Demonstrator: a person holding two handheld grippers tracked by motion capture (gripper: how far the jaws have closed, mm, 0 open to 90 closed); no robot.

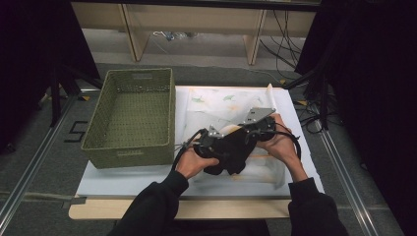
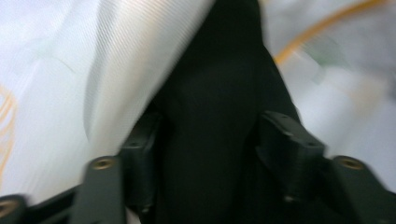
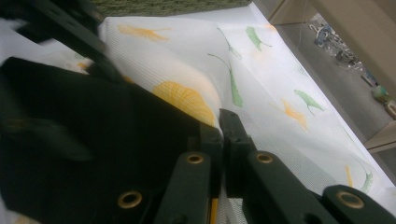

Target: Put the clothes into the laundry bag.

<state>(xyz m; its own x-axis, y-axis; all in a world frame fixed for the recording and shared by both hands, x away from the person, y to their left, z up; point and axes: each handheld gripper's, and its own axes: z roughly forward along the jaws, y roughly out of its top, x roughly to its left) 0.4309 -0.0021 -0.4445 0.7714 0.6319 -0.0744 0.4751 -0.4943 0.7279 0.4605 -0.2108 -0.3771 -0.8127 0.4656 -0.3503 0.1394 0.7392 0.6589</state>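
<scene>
Black garment point(image 1: 235, 156) bunched on the leaf-print cloth point(image 1: 221, 101), just right of the green woven basket point(image 1: 133, 115). Left gripper point(image 1: 216, 147) nearer the basket, jaws set apart with a fold of the black garment point(image 2: 210, 116) between them. Right gripper point(image 3: 222, 135) farther from the basket, jaws pressed together on the garment's edge point(image 3: 107, 140) and cloth
</scene>
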